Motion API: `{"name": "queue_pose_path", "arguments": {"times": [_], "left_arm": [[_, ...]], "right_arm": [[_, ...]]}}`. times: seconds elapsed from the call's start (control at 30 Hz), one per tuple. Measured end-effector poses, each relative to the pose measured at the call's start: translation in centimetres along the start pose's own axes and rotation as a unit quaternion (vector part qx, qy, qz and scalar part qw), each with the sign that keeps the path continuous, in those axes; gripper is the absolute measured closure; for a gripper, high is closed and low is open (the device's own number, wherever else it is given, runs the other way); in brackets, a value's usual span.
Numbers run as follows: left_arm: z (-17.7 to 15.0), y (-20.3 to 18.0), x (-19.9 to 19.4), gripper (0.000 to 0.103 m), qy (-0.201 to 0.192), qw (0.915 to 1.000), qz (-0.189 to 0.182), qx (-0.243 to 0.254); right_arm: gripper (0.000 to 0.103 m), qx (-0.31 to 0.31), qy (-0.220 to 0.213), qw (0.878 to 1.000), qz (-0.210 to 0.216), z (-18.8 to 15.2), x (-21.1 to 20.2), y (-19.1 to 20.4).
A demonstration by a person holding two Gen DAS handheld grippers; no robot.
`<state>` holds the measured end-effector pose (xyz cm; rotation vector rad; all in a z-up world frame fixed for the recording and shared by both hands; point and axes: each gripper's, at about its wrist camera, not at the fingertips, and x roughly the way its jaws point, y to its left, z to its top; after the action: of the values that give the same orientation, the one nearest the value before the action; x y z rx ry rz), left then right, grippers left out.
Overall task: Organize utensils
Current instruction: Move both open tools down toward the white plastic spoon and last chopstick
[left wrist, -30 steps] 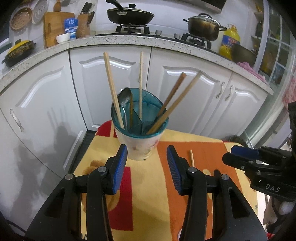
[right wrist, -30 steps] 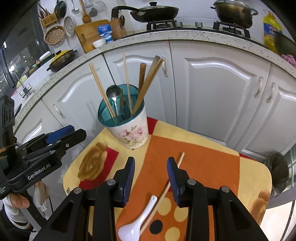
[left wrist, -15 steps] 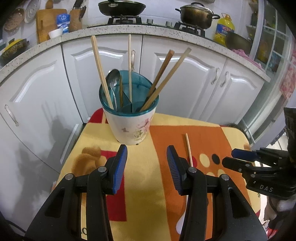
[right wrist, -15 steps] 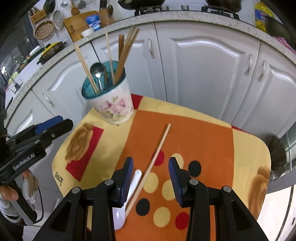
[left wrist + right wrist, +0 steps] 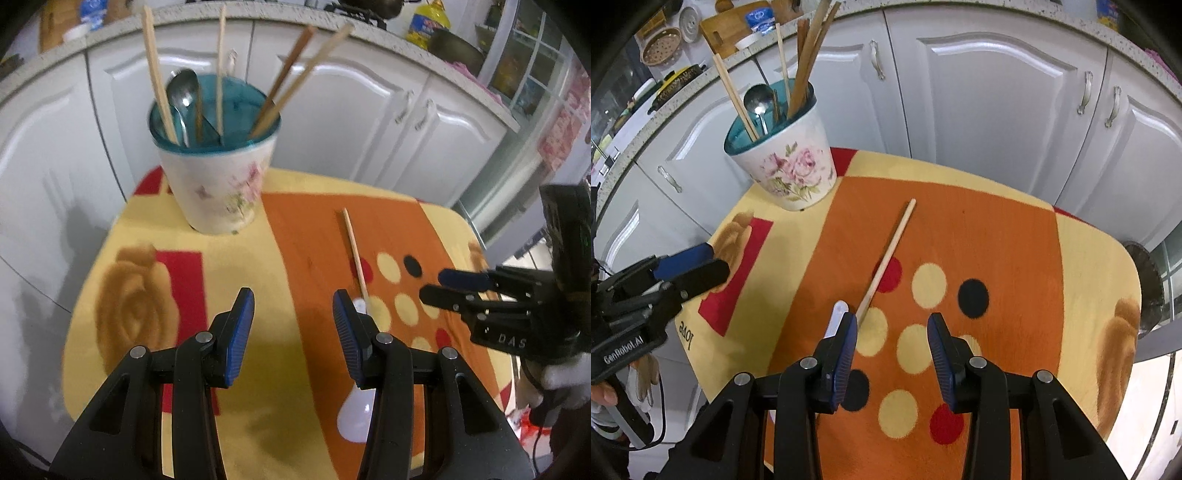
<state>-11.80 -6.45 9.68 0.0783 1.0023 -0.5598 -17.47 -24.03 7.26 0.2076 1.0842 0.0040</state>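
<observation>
A floral white pot (image 5: 218, 192) with a teal inside stands at the far left of the table and holds several chopsticks and a metal spoon (image 5: 184, 92); it also shows in the right wrist view (image 5: 786, 166). One loose chopstick (image 5: 355, 254) (image 5: 886, 262) lies on the orange cloth. A white ceramic spoon (image 5: 354, 413) lies beside it, partly hidden by fingers (image 5: 836, 319). My left gripper (image 5: 293, 332) is open and empty above the cloth. My right gripper (image 5: 892, 354) is open and empty, just above the chopstick's near end.
The small table carries a yellow, orange and red patterned cloth (image 5: 997, 240). White cabinet doors (image 5: 990, 96) stand close behind it. A stone countertop (image 5: 369, 29) with an oil bottle runs above them. The table's edges drop off at left and right.
Both grippers have pulled back from the pot and tilted down toward the cloth. The right gripper has come down over the loose chopstick and white spoon. Both stay open.
</observation>
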Motion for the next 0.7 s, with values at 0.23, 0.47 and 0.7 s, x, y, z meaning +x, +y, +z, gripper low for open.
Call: {"name": "queue_pose_path", "arguments": {"times": [0.23,0.47,0.7], "left_arm": [[-1.1,-1.1,2.4,0.060,0.043,0.9982,-0.040,0.014],[-2.2,-3.3,5.8,0.060,0.091,0.9937,-0.049,0.044],[-2.8,-4.6,7.4,0.060,0.100,0.9927,-0.030,0.060]], "right_arm": [[0.065,0.005,0.013,1.000,-0.003,-0.6,0.6,-0.6],[0.065,0.011,0.018,1.000,-0.004,-0.8,0.6,-0.9],[0.065,0.016,0.017,1.000,-0.001,-0.6,0.5,-1.0]]}}
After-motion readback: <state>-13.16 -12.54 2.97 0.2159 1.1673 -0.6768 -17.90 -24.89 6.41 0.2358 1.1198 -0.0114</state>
